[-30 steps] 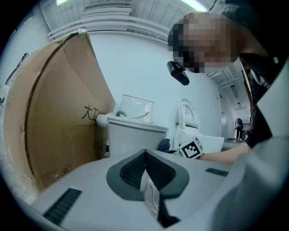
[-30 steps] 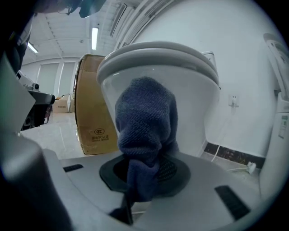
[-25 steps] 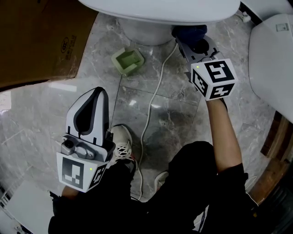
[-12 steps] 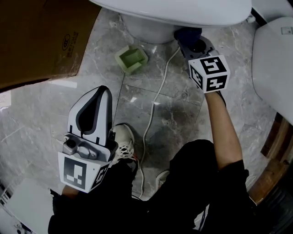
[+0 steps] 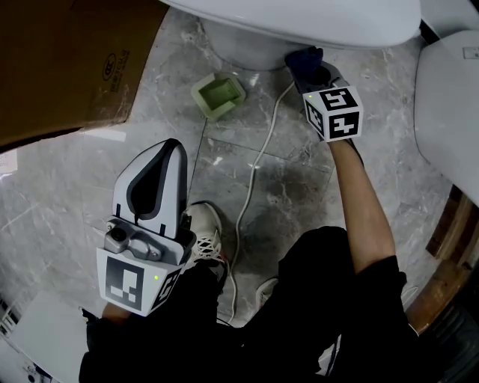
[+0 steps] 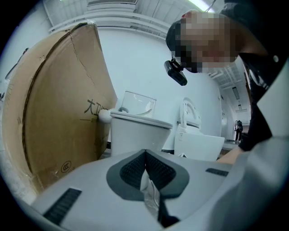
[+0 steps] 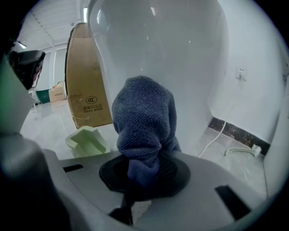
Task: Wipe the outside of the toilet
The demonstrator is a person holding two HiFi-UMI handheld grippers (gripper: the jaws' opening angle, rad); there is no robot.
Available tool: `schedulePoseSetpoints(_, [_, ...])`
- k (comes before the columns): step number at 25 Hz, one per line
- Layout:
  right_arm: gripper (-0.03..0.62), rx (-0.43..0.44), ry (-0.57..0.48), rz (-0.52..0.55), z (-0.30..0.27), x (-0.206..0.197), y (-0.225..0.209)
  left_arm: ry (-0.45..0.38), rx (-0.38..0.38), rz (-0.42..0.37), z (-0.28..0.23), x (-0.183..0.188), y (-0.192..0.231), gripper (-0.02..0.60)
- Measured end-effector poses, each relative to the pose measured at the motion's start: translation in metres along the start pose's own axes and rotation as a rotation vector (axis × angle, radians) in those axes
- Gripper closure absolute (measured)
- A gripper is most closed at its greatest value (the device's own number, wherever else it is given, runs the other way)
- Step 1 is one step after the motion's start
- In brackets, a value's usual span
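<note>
Here, my right gripper [image 7: 144, 170] is clamped on a bunched blue towelling cloth [image 7: 143, 121], with the fold standing up out of the jaws and its front touching the toilet [image 7: 158, 45]. From the head view the cloth [image 5: 301, 57] meets the white pedestal low down, under the overhang of the bowl [image 5: 299, 19], on the side where my right arm reaches in. My left gripper [image 6: 145, 168] is well back from the toilet, over the marble floor near my shoe [image 5: 202, 230], its jaws together on nothing.

A white cable [image 5: 254, 161] runs across the floor from the foot of the toilet, passing just beside the cloth. A pale green plastic tray [image 5: 217, 96] sits near the front of the pedestal, and a brown cardboard box [image 5: 67, 60] stands beyond it, further from the toilet. A second white fixture [image 5: 449, 97] lies on the toilet's other side.

As I judge it, the risks are these. Only a narrow part of the cloth is pinched, so dragging it hard round the glazed curve could pull it free. A low sweep could also snag the cable or knock the tray. Light pressure would leave the underside of the bowl unwiped.
</note>
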State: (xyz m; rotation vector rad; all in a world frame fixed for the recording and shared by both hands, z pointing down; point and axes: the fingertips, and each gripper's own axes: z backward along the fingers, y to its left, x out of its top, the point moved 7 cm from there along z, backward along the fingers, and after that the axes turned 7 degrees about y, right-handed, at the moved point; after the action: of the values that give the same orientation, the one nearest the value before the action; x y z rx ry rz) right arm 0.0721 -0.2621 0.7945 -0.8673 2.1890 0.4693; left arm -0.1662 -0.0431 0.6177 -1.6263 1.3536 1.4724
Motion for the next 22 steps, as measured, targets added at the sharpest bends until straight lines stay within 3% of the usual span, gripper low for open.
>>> schedulePoseSetpoints(17, [0.525,0.019,0.2,-0.137,-0.056,-0.049,0.001,0.009,0.011,0.021,0.0,-0.003,0.014,0.583])
schedulePoseSetpoints(22, [0.525,0.012,0.256,-0.134,-0.067,-0.058,0.0,0.009,0.014,0.022,0.0,-0.002,0.015,0.583])
